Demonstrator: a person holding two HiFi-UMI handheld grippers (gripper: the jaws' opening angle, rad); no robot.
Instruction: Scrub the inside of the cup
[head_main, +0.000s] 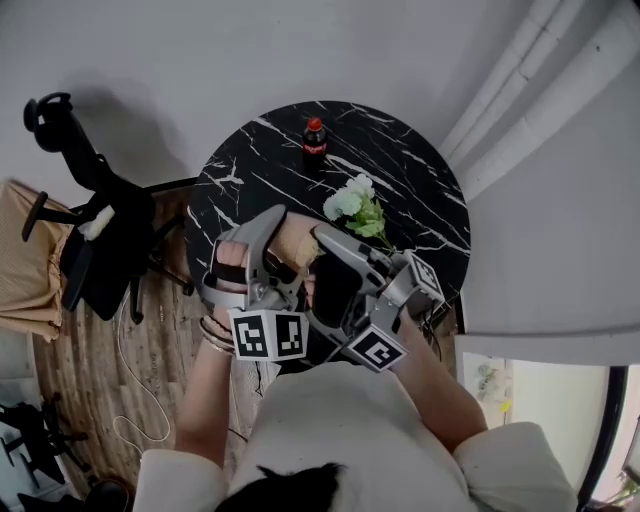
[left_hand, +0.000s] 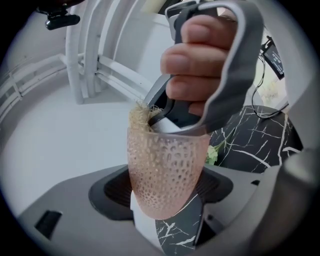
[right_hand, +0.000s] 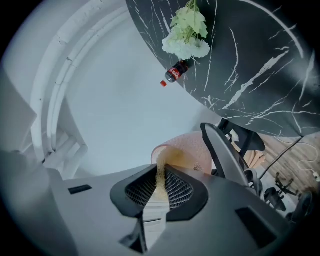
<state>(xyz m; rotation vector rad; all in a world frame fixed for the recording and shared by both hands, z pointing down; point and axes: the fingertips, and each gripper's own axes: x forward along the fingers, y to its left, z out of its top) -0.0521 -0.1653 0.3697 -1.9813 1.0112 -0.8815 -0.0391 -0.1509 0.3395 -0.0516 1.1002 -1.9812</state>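
Left tool (left_hand: 165, 196) is clamped on the pink cup (left_hand: 165, 160), held in the air near the surface (left_hand: 260, 145) edge. Right tool (right_hand: 159, 187) is pinched on a thin scrubber (right_hand: 159, 172) that reaches into the cup's mouth. A hard stroke could twist the cup out of the pads, or the scrubber might slip loose. The cup's inside and the scrubber's far end are hidden, and the head view shows little of the cup behind both tools

One table (head_main: 425, 165); one cola bottle (head_main: 315, 137); one bunch of white flowers (head_main: 358, 208); one pink cup (left_hand: 165, 170); one scrubbing pad (right_hand: 160, 172); two tools, left tool (left_hand: 165, 194) and right tool (right_hand: 159, 189); one black office chair (head_main: 100, 235).
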